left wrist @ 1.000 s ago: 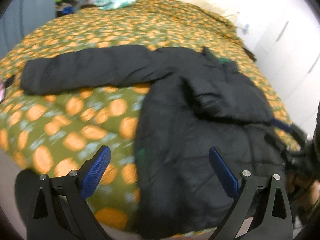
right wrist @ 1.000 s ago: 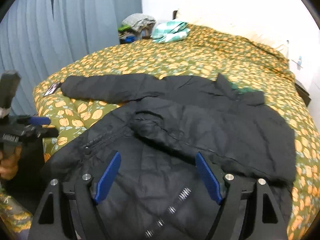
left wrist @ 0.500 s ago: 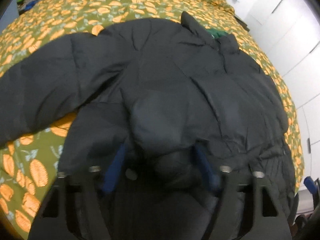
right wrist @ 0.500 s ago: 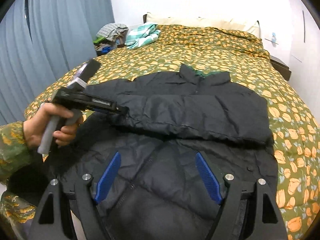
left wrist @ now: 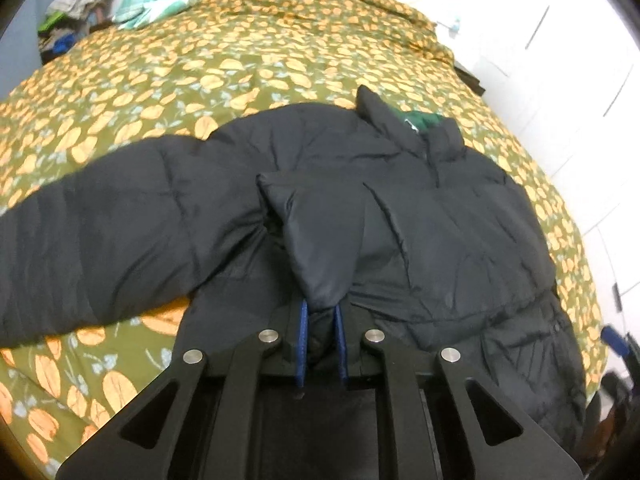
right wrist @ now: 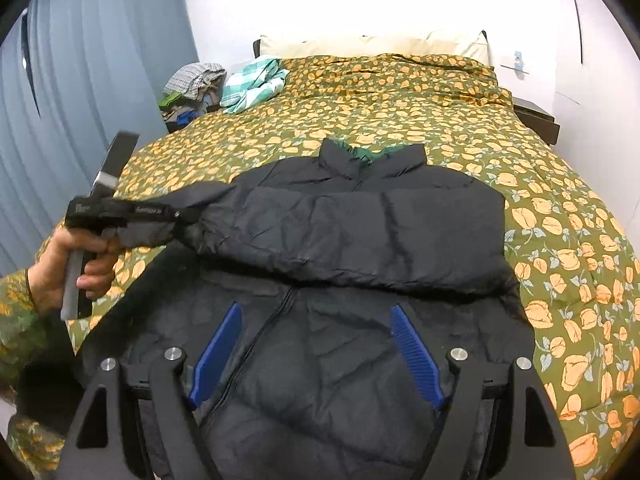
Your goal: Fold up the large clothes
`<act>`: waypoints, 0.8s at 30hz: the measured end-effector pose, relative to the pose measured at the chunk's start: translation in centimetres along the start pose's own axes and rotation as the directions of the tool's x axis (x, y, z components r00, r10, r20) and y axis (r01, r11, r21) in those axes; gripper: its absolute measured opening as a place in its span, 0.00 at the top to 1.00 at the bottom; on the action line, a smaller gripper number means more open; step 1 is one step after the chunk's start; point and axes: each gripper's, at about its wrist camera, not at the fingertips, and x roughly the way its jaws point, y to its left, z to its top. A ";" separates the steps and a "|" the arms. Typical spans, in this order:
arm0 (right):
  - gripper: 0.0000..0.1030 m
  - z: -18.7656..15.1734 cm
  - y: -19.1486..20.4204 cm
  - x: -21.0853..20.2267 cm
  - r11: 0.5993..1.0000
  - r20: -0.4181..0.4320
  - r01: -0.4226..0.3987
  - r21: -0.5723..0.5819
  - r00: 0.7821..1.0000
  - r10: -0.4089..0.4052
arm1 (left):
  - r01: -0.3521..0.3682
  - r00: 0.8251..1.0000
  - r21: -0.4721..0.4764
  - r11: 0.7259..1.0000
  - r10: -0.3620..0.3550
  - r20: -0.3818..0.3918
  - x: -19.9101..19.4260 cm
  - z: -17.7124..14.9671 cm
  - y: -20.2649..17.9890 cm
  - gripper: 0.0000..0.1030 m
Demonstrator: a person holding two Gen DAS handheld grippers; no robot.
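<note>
A black puffer jacket (left wrist: 420, 208) lies front up on the bed, collar toward the pillows. One sleeve (right wrist: 360, 232) is folded across the chest; the other sleeve (left wrist: 100, 232) stretches out to the left. My left gripper (left wrist: 320, 312) is closing, its blue pads pinching the cuff (left wrist: 320, 248) of the folded sleeve. In the right wrist view a hand holds that left gripper (right wrist: 176, 214) at the cuff. My right gripper (right wrist: 316, 320) hovers open over the jacket's lower front by the zip, holding nothing.
The bed's green quilt with orange flowers (right wrist: 400, 120) surrounds the jacket. A teal checked cloth (right wrist: 252, 84) and a clothes pile (right wrist: 192, 84) sit at the far left. Grey curtains (right wrist: 80, 100) hang left, a dark nightstand (right wrist: 536, 120) stands right, white cupboards (left wrist: 580, 60) beyond.
My left gripper moved in from the bed's edge over the jacket and its jaws closed from wide open onto the folded sleeve's cuff. The right gripper shifted sideways, still open.
</note>
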 end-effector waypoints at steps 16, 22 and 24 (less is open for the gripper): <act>0.23 6.1 -8.6 4.3 0.991 -0.010 0.125 0.052 0.992 -0.125 | 0.009 1.000 -0.012 1.000 -0.009 -0.021 1.4 -1.8 0.9 0.90; 0.23 8.5 -10.0 11.1 0.993 -0.081 0.116 -0.007 0.990 -0.116 | 0.001 0.999 -0.026 1.000 -0.002 -0.035 2.5 -2.3 1.2 0.90; 0.23 7.7 -11.2 15.2 0.994 -0.189 0.110 0.021 0.976 -0.104 | -0.006 0.999 -0.019 1.000 0.005 -0.040 2.7 -2.6 1.3 0.90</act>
